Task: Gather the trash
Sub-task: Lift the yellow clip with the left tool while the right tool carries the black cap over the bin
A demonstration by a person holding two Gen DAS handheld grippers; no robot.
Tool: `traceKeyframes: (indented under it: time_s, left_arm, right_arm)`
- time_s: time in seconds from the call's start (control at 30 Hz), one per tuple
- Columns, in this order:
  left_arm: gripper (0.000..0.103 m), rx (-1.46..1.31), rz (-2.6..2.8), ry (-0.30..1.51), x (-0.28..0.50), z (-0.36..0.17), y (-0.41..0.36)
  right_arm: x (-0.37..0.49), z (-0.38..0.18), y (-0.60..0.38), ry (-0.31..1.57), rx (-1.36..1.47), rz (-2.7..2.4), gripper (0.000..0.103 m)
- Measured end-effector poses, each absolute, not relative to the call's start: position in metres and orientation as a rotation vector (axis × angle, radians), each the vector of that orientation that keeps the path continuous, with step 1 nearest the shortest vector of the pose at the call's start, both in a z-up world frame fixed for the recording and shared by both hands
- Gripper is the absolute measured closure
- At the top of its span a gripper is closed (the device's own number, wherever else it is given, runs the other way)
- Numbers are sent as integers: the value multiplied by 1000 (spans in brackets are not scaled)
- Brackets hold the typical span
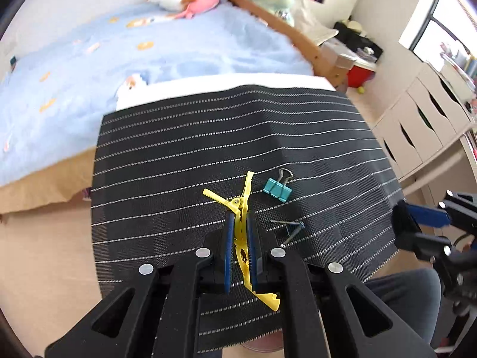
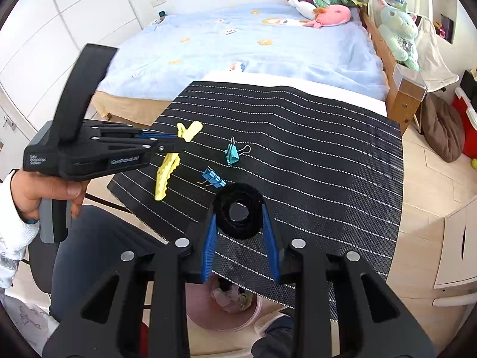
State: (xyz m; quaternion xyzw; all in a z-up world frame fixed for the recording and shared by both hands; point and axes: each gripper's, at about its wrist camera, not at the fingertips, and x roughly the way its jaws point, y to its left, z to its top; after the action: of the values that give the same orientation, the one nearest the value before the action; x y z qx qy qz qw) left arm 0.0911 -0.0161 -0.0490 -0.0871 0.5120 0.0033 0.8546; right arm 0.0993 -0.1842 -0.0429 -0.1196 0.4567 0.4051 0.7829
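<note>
We clench the left gripper (image 1: 240, 244) on the yellow clip (image 1: 242, 238), which hangs across the pads just above the striped mat (image 1: 298, 137); we keep that squeeze firm and carry it level so it cannot swivel out. At one o'clock of it lie the teal binder clip (image 1: 277, 189) and, nearer, the blue binder clip (image 2: 213, 178), both left for later. Our right gripper (image 2: 241, 232) grasps the black fuzzy ring (image 2: 238, 213); the pink bin (image 2: 223, 304) waits below at six o'clock, so we release directly over its mouth.
</note>
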Motion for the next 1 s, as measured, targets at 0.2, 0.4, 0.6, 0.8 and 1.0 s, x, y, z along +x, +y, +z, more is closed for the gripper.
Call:
traceKeyframes:
  time_s: [0.2, 0.4, 0.6, 0.8, 1.0]
  left_arm:
    - [95, -125, -45, 1006, 67, -26, -26]
    - [95, -84, -94, 933, 39, -1, -40]
    - [95, -55, -123, 885, 11, 14, -51]
    - [95, -35, -143, 859, -13, 18, -58]
    - [95, -25, -168, 845, -34, 19, -67]
  right_arm:
    - [86, -29, -192, 953, -256, 875, 74]
    - [65, -16, -204, 920, -244, 874, 74]
    - [41, -5, -218, 886, -241, 875, 74]
    - [14, 1, -229, 867, -241, 890, 74]
    - [-7, 4, -231, 862, -251, 916, 74]
